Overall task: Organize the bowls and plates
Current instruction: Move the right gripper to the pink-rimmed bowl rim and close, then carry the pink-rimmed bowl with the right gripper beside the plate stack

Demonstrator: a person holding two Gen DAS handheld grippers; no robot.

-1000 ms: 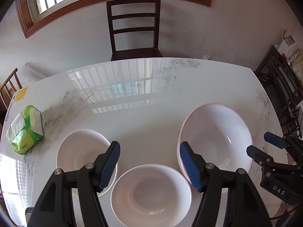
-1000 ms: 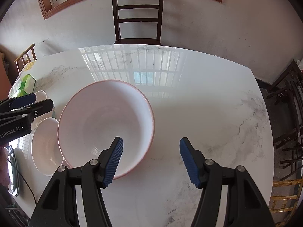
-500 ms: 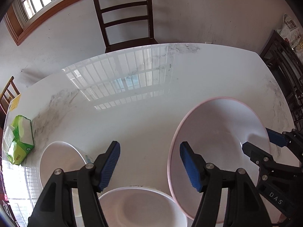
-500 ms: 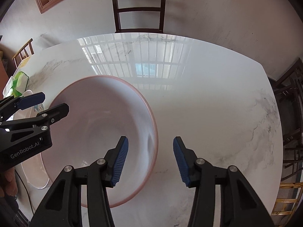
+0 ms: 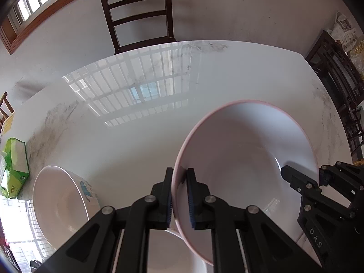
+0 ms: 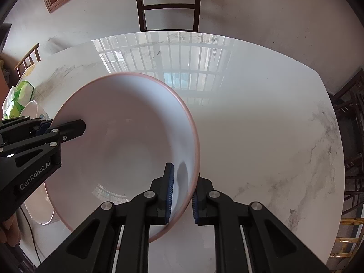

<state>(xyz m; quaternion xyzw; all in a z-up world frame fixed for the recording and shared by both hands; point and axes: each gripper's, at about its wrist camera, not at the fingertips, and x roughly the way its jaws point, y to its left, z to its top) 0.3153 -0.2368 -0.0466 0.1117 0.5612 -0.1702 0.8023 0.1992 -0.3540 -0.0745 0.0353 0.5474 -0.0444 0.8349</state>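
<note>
A large white bowl with a pink rim [image 5: 245,159] [image 6: 127,145] is held between both grippers over the marble table [image 5: 136,125]. My left gripper [image 5: 179,195] is shut on the bowl's left rim. My right gripper [image 6: 183,193] is shut on its right rim. Each gripper also shows in the other's view, the right one [image 5: 302,179] and the left one [image 6: 61,129]. A small white bowl with a blue print [image 5: 59,204] stands at the left. Another white bowl [image 5: 173,254] lies below the big one, mostly hidden.
A green tissue pack [image 5: 14,166] lies at the table's left edge. A dark wooden chair [image 5: 138,11] stands at the far side. A dark shelf unit [image 5: 341,84] stands to the right of the table.
Both grippers have closed onto opposite rims of the big pink-rimmed bowl. The bowl now sits higher and partly over the nearest small bowl.
</note>
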